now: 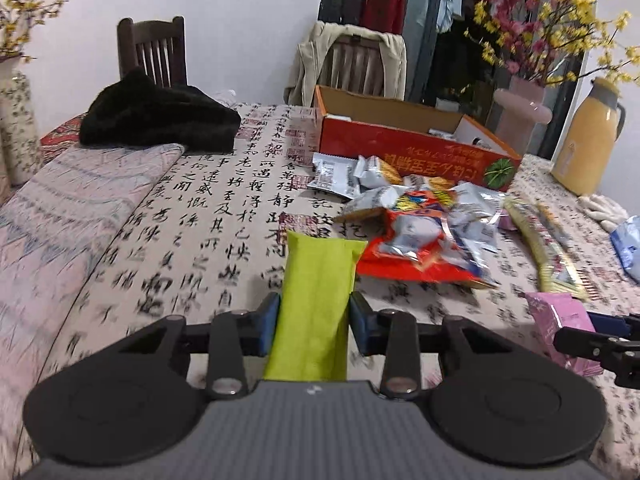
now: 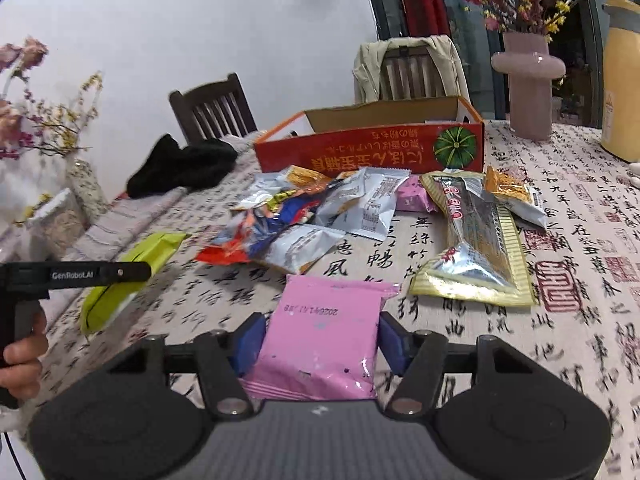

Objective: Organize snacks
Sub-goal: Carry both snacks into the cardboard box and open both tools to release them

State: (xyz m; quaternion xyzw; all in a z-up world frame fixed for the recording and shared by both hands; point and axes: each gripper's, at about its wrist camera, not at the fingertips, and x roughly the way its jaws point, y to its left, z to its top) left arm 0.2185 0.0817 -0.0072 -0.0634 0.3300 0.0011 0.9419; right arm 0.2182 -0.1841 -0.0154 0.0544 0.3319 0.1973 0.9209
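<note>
My left gripper (image 1: 314, 320) is shut on a lime-green snack packet (image 1: 316, 280) held above the table; it also shows in the right wrist view (image 2: 132, 272). My right gripper (image 2: 320, 338) is shut on a pink snack packet (image 2: 324, 332), seen at the right edge of the left wrist view (image 1: 560, 328). A pile of silver and red snack packets (image 1: 420, 224) (image 2: 304, 216) lies in front of an open red cardboard box (image 1: 404, 140) (image 2: 372, 148). A long gold-edged packet (image 2: 472, 240) (image 1: 548, 248) lies to the right of the pile.
The table has a calligraphy-print cloth (image 1: 224, 208). A black garment (image 1: 160, 120) lies at the far left. A pink vase (image 2: 528, 84) and a yellow thermos (image 1: 588, 140) stand at the far right. Two wooden chairs (image 1: 154, 52) stand behind the table.
</note>
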